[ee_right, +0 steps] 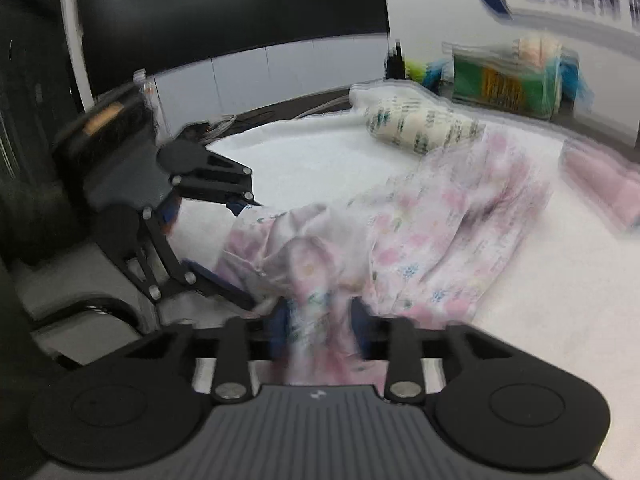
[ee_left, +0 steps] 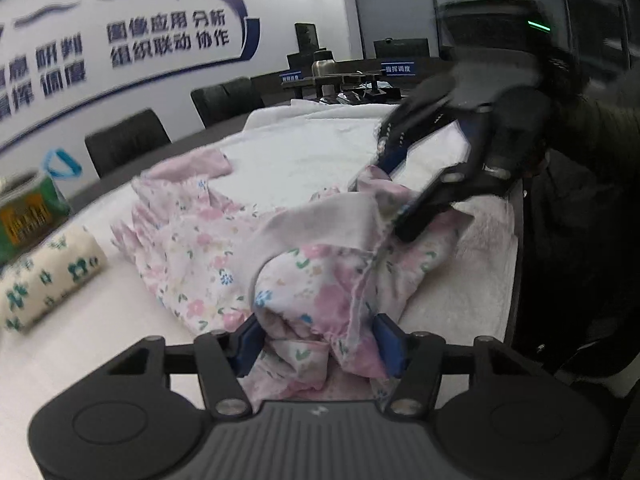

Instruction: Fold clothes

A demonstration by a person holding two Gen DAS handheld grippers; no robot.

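Observation:
A pink floral garment (ee_left: 208,248) lies crumpled on a white towel-covered table (ee_left: 304,152). My left gripper (ee_left: 318,344) is shut on a bunched fold of the garment between its blue pads. My right gripper (ee_right: 320,320) is shut on another part of the same garment (ee_right: 440,232). In the left wrist view the right gripper (ee_left: 384,200) grips the cloth at the right. In the right wrist view the left gripper (ee_right: 244,248) shows at the left, holding the cloth edge. The right wrist view is blurred.
A rolled cream cloth with a green print (ee_left: 44,280) lies at the left, also in the right wrist view (ee_right: 420,128). A green package (ee_left: 28,212) stands behind it. A folded pink item (ee_right: 604,184) lies at the right. Dark chairs (ee_left: 128,140) line the table's far side.

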